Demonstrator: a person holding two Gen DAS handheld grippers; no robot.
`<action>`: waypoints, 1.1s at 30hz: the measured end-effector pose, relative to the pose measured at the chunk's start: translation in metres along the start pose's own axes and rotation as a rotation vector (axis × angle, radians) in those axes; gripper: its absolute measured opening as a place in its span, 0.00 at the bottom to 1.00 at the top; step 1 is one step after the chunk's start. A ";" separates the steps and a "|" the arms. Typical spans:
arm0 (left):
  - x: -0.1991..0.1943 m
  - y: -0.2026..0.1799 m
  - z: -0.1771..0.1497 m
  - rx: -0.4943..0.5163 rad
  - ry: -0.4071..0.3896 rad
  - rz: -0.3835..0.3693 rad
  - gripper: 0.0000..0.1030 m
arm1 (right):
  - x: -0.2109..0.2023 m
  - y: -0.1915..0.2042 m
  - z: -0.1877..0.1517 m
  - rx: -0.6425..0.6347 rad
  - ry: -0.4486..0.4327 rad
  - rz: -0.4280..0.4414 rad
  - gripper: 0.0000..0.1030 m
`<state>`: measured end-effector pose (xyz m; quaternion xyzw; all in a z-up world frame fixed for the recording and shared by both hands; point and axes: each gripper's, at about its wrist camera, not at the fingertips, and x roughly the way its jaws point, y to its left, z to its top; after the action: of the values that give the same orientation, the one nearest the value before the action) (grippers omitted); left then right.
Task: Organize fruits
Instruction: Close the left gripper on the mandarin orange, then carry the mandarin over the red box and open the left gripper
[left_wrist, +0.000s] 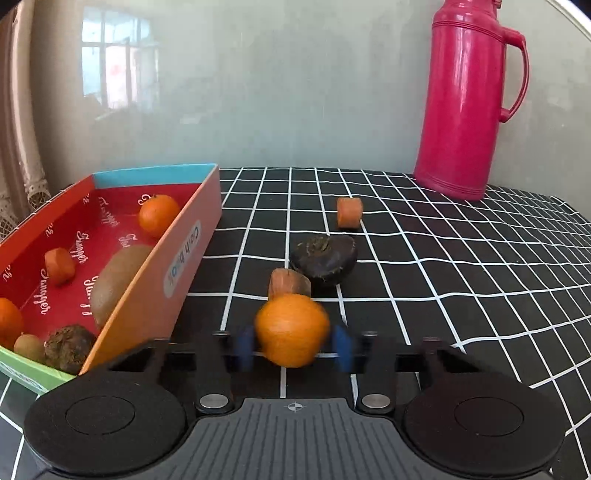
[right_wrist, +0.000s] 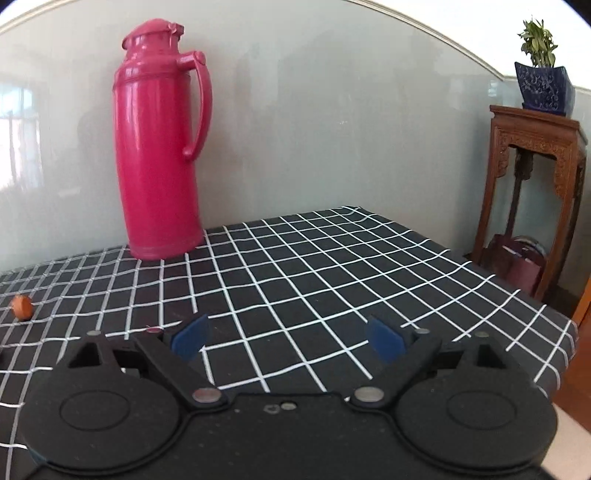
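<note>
Orange (left_wrist: 291, 329) sat clenched in the left tool (left_wrist: 293, 345); it needed lifting clear of the box (left_wrist: 147, 295) wall, while the right tool (right_wrist: 290, 338) gaped empty.

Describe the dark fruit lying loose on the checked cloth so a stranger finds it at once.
Start at the tall pink thermos flask on the black-and-white checked tablecloth. Nearer the camera, past the orange carrot chunk, lies the dark round fruit. Alone among its orange and brown neighbours, it is nearly black.

A small orange (left_wrist: 292, 329) is sitting between blue pads; carrot chunk (left_wrist: 349, 212) and dark fruit (left_wrist: 324, 259) are lying toward twelve o'clock, red box (left_wrist: 192, 236) at ten
</note>
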<state>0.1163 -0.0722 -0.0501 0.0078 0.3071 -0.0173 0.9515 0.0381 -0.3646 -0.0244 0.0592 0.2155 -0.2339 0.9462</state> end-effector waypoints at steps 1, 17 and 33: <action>0.000 0.000 0.000 -0.002 -0.001 -0.002 0.37 | 0.000 0.001 0.000 -0.008 0.000 -0.015 0.90; -0.040 0.006 0.003 0.031 -0.112 -0.062 0.37 | -0.003 0.013 0.001 -0.046 0.007 -0.029 0.93; -0.068 0.097 0.015 -0.037 -0.200 0.103 0.37 | -0.014 0.078 0.003 -0.095 -0.002 0.077 0.93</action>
<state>0.0734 0.0259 0.0023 0.0043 0.2100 0.0366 0.9770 0.0642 -0.2908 -0.0145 0.0224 0.2229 -0.1867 0.9565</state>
